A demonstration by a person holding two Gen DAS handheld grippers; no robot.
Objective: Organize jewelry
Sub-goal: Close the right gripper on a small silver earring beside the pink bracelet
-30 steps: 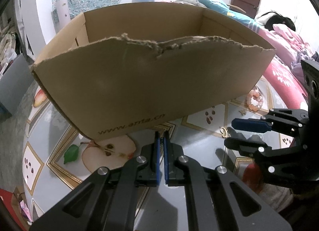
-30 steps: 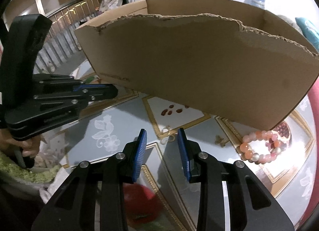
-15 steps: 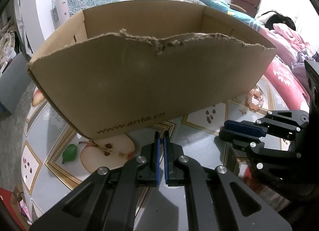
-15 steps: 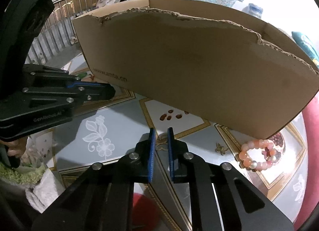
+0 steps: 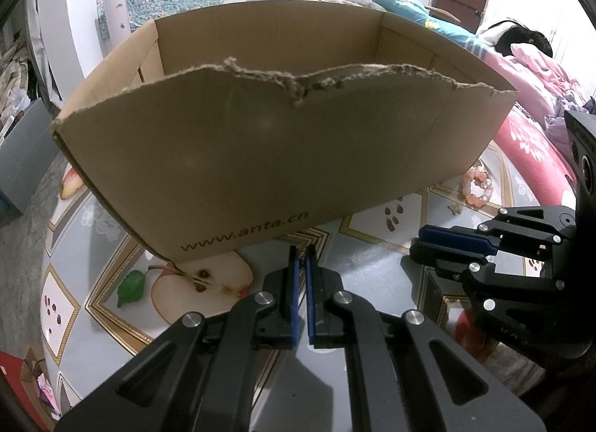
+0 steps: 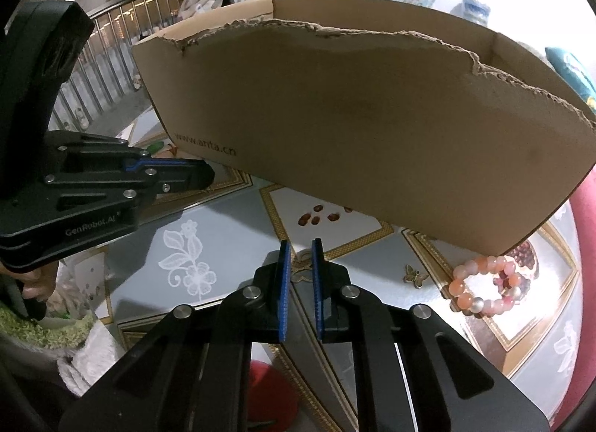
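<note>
The right claw (image 6: 300, 260) has its blue pads drawn nearly together at a small gold-coloured trinket (image 6: 302, 272) lying on the table (image 6: 231, 245). The trinket sits at the pad tips, but whether they actually pinch it cannot be told from here. The left claw (image 5: 301, 268) is closed on nothing and hangs just short of the near wall of the torn cardboard box (image 5: 283, 156).

Right of the right claw's tips, a butterfly charm (image 6: 416, 276) lies loose on the table. Further right again, a pink bead bracelet (image 6: 484, 288) rests against the box's near corner. The box stands directly ahead of both claws, and its inside floor is hidden.

The step in hand looks like picking up the first small piece. Next, I judge, the right claw must lift gently to check the trinket comes away, then carry it over the ragged rim and let go inside. A thin flat piece could easily slip from the pads.
</note>
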